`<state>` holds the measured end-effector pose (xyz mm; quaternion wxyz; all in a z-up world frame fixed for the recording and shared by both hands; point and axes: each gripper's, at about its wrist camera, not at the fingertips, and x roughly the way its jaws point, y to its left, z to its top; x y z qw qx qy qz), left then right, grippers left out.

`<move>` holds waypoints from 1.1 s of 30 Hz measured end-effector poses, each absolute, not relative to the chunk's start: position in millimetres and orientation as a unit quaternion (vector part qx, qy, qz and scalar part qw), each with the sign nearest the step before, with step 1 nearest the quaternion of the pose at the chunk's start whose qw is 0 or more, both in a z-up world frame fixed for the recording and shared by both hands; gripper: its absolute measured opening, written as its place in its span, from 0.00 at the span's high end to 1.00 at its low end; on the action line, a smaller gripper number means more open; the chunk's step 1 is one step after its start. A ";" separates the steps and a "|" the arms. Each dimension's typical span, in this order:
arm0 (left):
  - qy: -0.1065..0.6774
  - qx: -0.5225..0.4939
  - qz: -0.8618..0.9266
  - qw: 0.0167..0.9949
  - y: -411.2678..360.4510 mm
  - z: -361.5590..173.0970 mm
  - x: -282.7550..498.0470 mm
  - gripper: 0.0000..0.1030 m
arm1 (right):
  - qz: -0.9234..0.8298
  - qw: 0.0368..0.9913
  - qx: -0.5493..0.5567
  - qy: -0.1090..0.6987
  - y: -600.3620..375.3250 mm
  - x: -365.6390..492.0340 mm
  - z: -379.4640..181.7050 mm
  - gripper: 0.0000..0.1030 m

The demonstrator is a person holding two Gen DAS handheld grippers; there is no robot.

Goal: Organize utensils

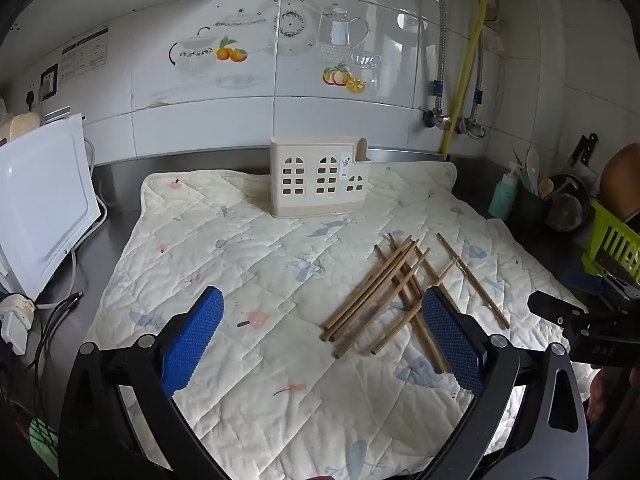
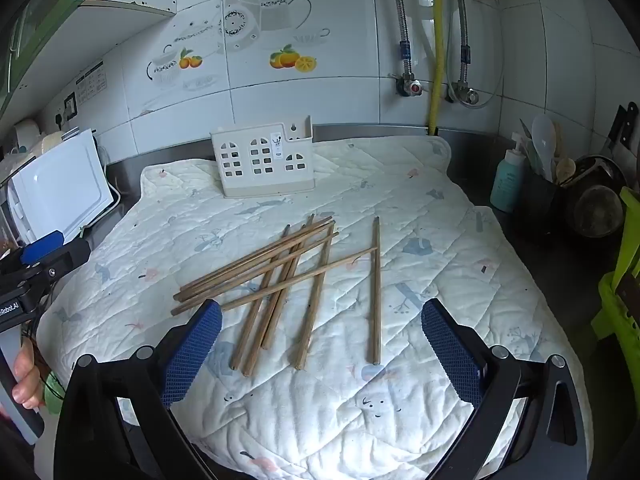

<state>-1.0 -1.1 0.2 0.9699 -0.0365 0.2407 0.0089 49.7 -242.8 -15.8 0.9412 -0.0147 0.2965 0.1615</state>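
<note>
From my remote feed: a kitchen corner with white wall tiles (image 1: 328,120) bearing teapot-and-fruit decals (image 1: 344,76). A steel worktop (image 1: 116,184) runs along the wall under a quilted mat (image 1: 248,264). A yellow hose (image 2: 439,40) and braided pipes (image 2: 404,32) drop to valves. A white appliance (image 1: 40,200) sits left. Daylight glares off the tiles.
</note>
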 end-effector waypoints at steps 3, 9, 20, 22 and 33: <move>0.240 -0.033 0.007 0.970 -2.6 1.3 -2.6 0.05 | 0.162 0.941 -0.014 0.296 -242.7 49.7 -15.9 0.06; 0.243 -0.030 0.007 0.970 -0.5 -1.8 -0.4 0.05 | 0.163 0.942 -0.013 0.294 -242.4 49.8 -15.7 0.06; 0.248 -0.034 0.004 0.968 1.1 -1.8 1.6 0.05 | 0.166 0.943 -0.017 0.287 -240.7 48.6 -11.7 0.06; 0.248 -0.034 0.006 0.968 2.1 -2.7 1.6 0.05 | 0.164 0.944 -0.019 0.287 -240.5 48.6 -11.1 0.06; 0.246 -0.032 0.013 0.969 2.5 -1.2 0.6 0.05 | 0.168 0.943 -0.021 0.286 -240.4 49.8 -7.7 0.06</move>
